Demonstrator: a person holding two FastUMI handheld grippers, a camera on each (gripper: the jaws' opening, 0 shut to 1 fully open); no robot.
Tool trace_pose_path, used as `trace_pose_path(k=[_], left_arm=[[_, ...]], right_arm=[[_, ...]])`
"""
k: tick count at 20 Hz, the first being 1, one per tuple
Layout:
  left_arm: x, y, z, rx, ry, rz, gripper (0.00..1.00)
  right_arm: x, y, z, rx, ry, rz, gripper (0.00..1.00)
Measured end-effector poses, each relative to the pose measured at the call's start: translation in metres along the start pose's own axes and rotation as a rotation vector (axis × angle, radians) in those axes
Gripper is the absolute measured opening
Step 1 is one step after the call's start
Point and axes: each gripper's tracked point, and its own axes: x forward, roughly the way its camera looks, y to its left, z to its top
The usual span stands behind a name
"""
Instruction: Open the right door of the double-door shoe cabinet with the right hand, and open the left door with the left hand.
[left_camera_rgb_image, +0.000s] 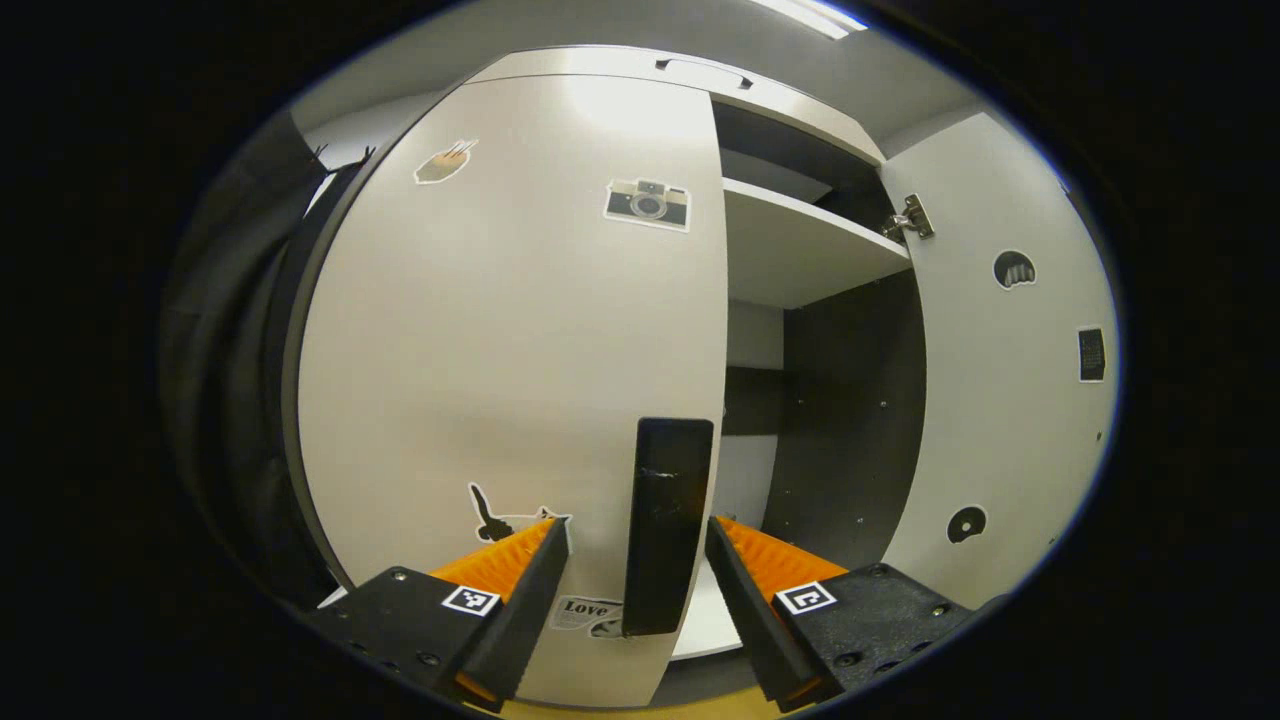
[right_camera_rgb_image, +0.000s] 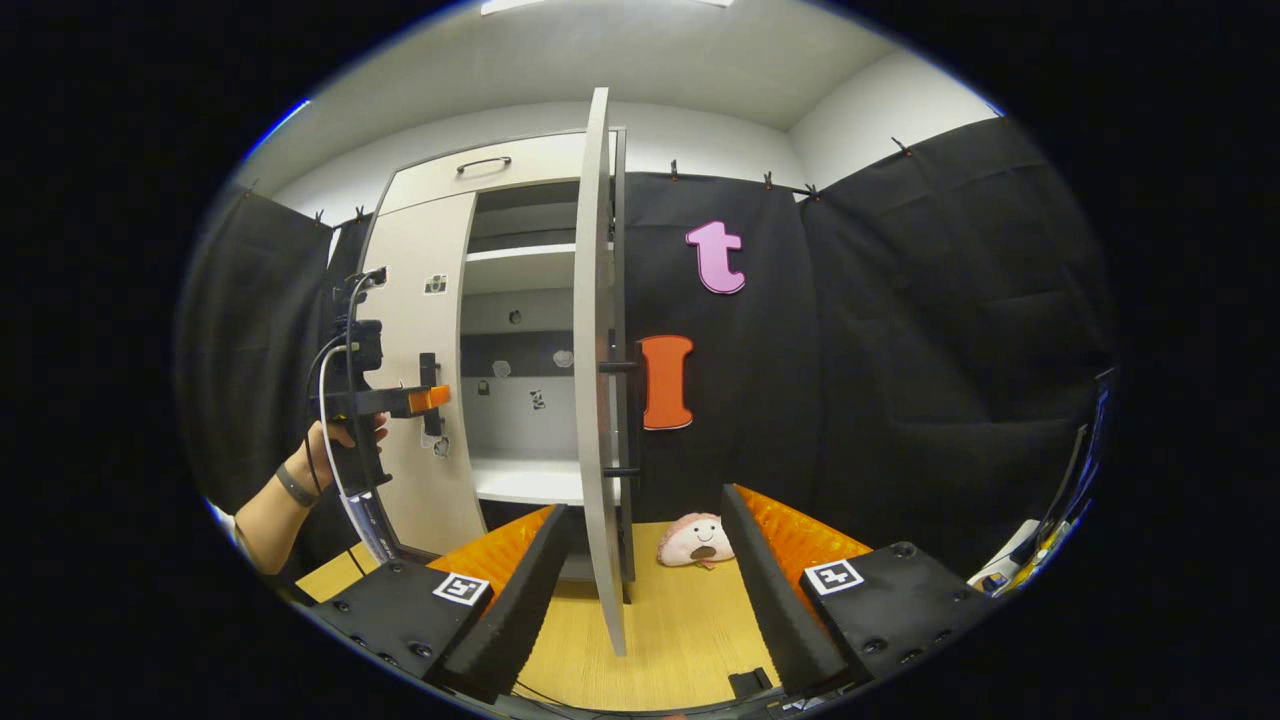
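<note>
The left door (left_camera_rgb_image: 510, 380) hides the cabinet's left half; its small stickers (left_camera_rgb_image: 590, 612) seem illegible

A plush toy (right_camera_rgb_image: 697, 541) lies on the floor (right_camera_rgb_image: 650, 640) right of the open right door (right_camera_rgb_image: 598, 400).

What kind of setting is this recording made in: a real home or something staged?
Most likely a staged recording booth, not a home: black cloth clipped up as walls surrounds a white double-door shoe cabinet dotted with stickers, and a pink plush toy lies on the bare wooden floor.
</note>
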Motion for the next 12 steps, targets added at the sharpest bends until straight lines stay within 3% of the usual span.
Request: trace_pose_path(k=[1, 3, 4, 5, 7, 12], left_arm=[[0.003, -0.001, 0.000, 0.006, 0.004, 0.001, 0.75], [0.006, -0.006, 0.000, 0.010, 0.006, -0.015, 0.74], [0.010, -0.020, -0.001, -0.013, 0.007, -0.079, 0.70], [0.006, -0.019, -0.001, -0.017, 0.011, -0.058, 0.43], [0.006, -0.018, -0.002, -0.009, 0.010, -0.095, 0.24], [-0.028, -0.015, -0.002, 0.016, 0.042, -0.155, 0.20]], right_arm=[[0.000, -0.003, 0.001, 0.004, -0.003, -0.008, 0.94], [0.000, -0.005, 0.002, 0.008, -0.008, -0.016, 0.94], [0.000, -0.006, 0.001, 0.009, -0.006, -0.021, 0.94], [-0.001, -0.007, 0.000, 0.008, -0.004, -0.026, 0.94], [-0.003, -0.008, -0.001, 0.012, -0.004, -0.037, 0.94], [-0.006, 0.002, -0.003, 0.011, -0.001, -0.030, 0.94]])
